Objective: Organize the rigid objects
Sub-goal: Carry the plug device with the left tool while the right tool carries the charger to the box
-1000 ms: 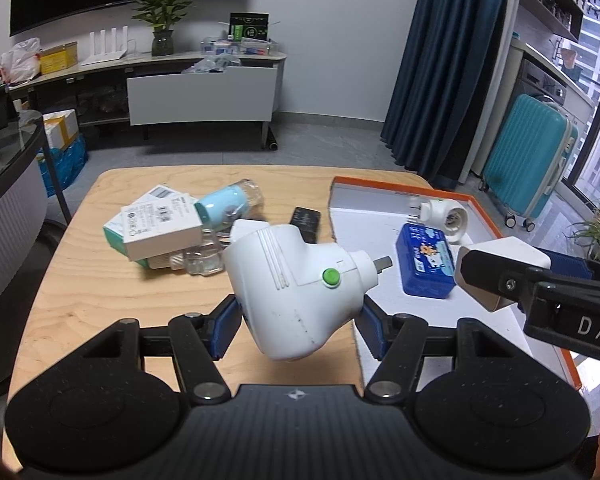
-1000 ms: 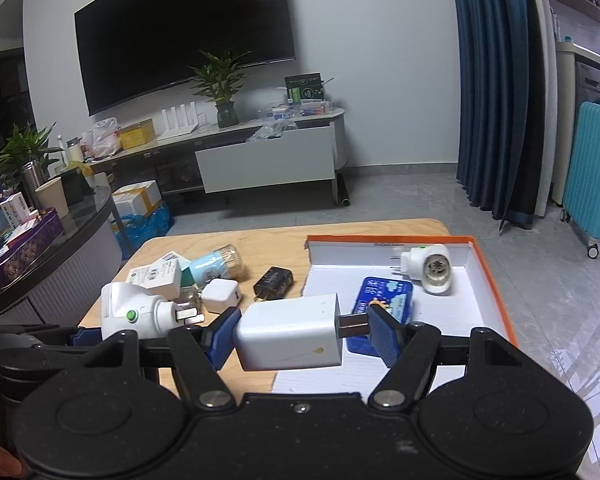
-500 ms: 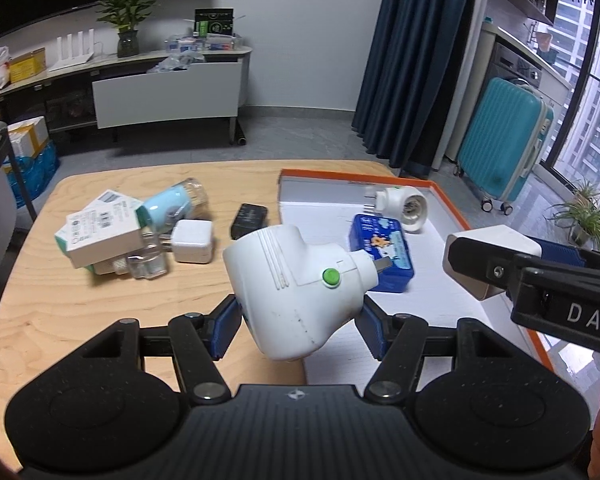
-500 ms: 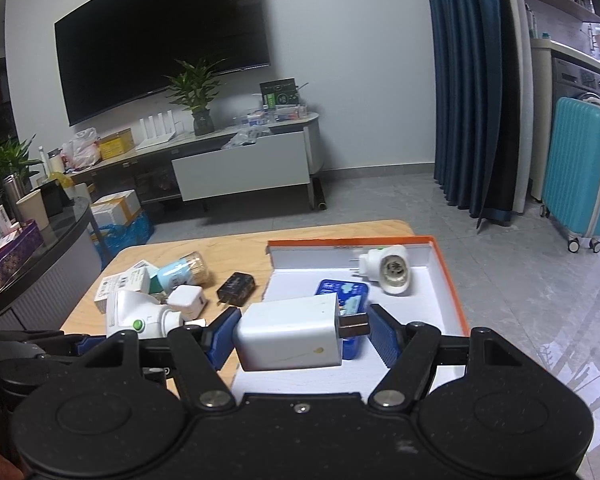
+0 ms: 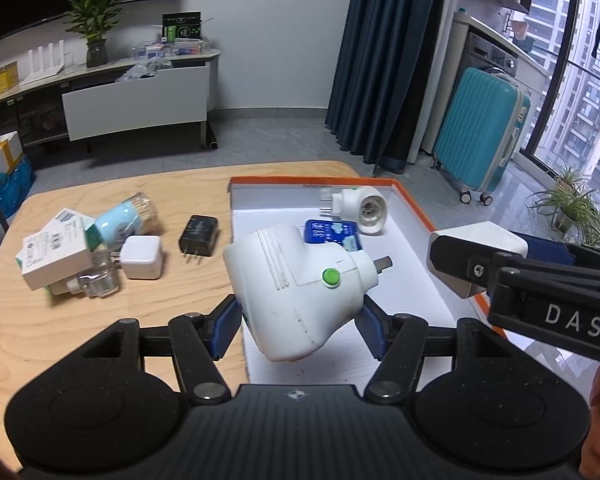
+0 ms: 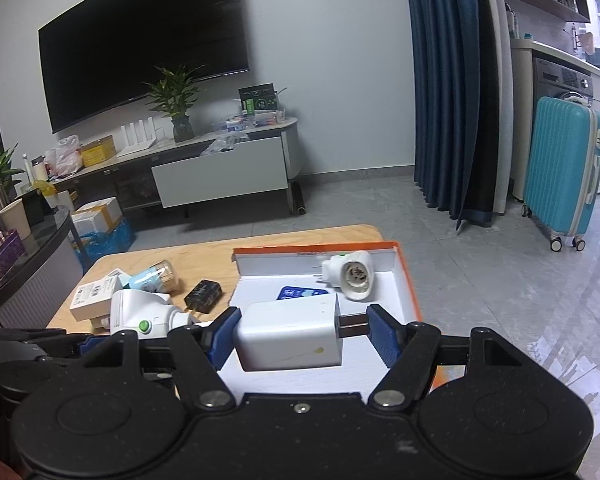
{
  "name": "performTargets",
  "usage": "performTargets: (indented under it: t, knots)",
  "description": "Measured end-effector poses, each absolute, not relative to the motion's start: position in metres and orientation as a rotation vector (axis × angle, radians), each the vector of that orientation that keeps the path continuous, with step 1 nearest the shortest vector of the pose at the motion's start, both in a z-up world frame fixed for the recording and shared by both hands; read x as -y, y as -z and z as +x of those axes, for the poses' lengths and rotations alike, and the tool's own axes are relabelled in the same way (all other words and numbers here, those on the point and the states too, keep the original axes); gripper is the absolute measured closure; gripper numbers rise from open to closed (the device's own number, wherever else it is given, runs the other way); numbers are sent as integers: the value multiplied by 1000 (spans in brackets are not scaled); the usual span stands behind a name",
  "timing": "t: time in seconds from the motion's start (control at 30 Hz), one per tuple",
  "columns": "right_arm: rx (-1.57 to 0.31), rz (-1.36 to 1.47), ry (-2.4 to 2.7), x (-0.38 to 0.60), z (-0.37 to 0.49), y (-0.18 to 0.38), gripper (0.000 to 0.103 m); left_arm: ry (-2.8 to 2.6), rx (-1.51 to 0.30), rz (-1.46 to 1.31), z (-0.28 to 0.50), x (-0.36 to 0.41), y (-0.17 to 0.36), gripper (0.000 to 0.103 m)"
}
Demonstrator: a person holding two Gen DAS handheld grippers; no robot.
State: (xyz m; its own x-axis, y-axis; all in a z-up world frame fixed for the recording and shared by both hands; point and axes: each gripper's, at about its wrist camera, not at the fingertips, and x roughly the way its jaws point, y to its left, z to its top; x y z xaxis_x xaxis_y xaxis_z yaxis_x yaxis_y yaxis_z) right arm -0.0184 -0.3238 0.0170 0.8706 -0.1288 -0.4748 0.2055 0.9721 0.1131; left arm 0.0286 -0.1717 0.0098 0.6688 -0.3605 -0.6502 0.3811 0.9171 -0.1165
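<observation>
Both loads have travelled right since a second ago: my left tongs, clamped on the white plug adapter, now hang over the near-left part of the orange-rimmed tray instead of the bare desk. My right tongs grip the white charger block above the tray's near edge. So I judge both are about ready to set down. The adapter's long axis is tilted, prongs pointing right and far; the charger lies level, prongs to the right. The black charger and small white cube wait on the desk.

"DAS" on right gripper
</observation>
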Motion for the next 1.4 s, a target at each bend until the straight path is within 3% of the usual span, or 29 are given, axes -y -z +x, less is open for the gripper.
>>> performTargets:
  t: [1.4]
  knots:
    - [-527, 200, 230, 380, 20, -2, 21, 503, -779, 78, 45, 230, 7, 40]
